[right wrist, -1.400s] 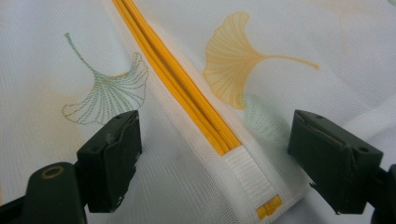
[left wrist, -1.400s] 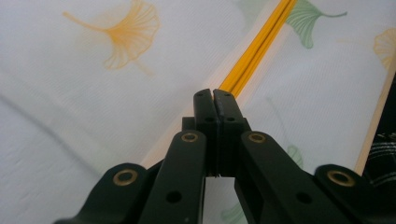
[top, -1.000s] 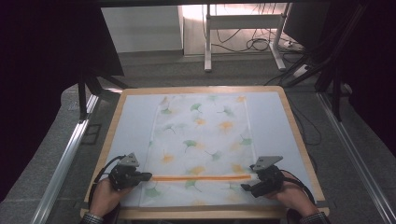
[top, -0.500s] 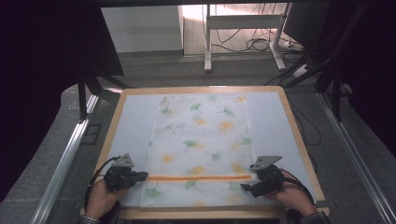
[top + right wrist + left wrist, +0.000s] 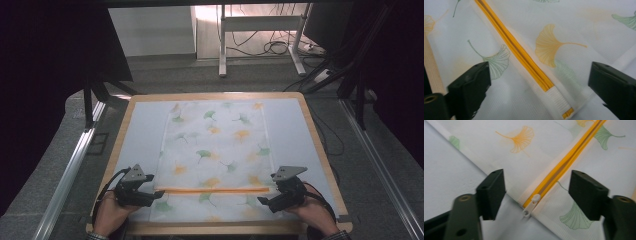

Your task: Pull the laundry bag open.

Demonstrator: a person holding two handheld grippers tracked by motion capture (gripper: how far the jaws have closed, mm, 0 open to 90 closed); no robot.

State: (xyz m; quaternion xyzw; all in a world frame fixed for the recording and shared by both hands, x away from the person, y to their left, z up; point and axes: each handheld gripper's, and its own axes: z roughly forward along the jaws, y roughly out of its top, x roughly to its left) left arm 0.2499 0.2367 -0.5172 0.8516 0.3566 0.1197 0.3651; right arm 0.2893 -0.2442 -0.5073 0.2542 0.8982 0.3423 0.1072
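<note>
Low over the zipper (image 5: 210, 190), both hands rest, left gripper (image 5: 159, 194) fingers just spreading, right gripper (image 5: 261, 201) fingers spread

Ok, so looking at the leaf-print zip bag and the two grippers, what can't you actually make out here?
- Bag contents: the high view shows the cloth lying flat, and the fabric hides anything inside.
- Zipper pull: too small to find in the high view.
- Right end of the yellow zipper: cut off by the bottom edge in the right gripper view.
- Left gripper jaws: dark and small in the high view.
</note>
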